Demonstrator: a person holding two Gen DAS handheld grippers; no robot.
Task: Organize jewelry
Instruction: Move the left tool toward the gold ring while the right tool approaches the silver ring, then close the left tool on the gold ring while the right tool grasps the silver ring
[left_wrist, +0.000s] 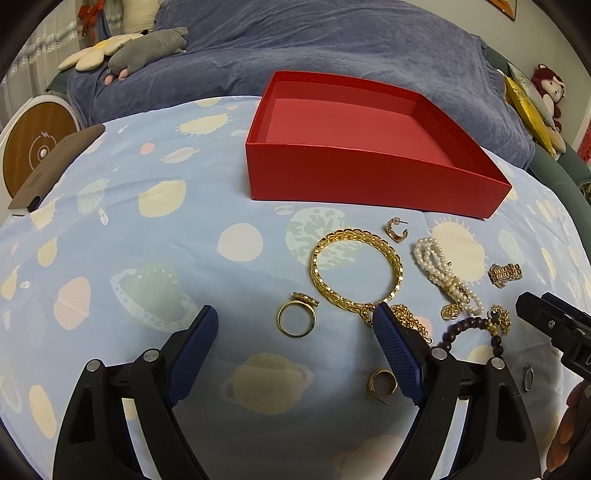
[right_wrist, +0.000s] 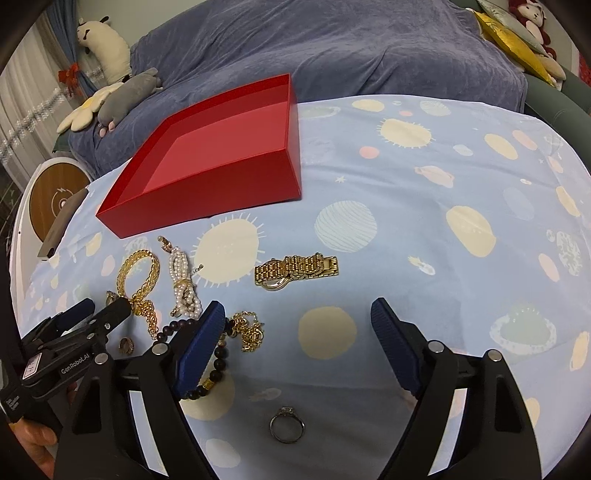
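left wrist view: my left tongs (left_wrist: 295, 325) hang released over the spread, nothing between the pads. The gold ring (left_wrist: 296, 318) lies right in the gap.
gold ring: tiny, hard and slippery I'd guess. I'd pinch across the band, not the fancy top.
gold bangle (left_wrist: 356, 267): stiff hoop just past the right pad, flat on the cloth. Looks easy to nip on one side of the rim.
pearl strand (left_wrist: 447, 273): floppy, probably droops and slides, so grab the bunched middle.
red box (left_wrist: 369, 177): empty, farther back on the worktop.
right wrist view: my right tongs (right_wrist: 297, 317) are spread wide too, holding nothing.
silver ring (right_wrist: 287, 424): lies low between the arms, small and skittish, band pinch again.
gold watch (right_wrist: 295, 271): ahead of the tips, heavier I think, take the folded bracelet.
bead bracelet (right_wrist: 218, 356): half under my left finger, limp.
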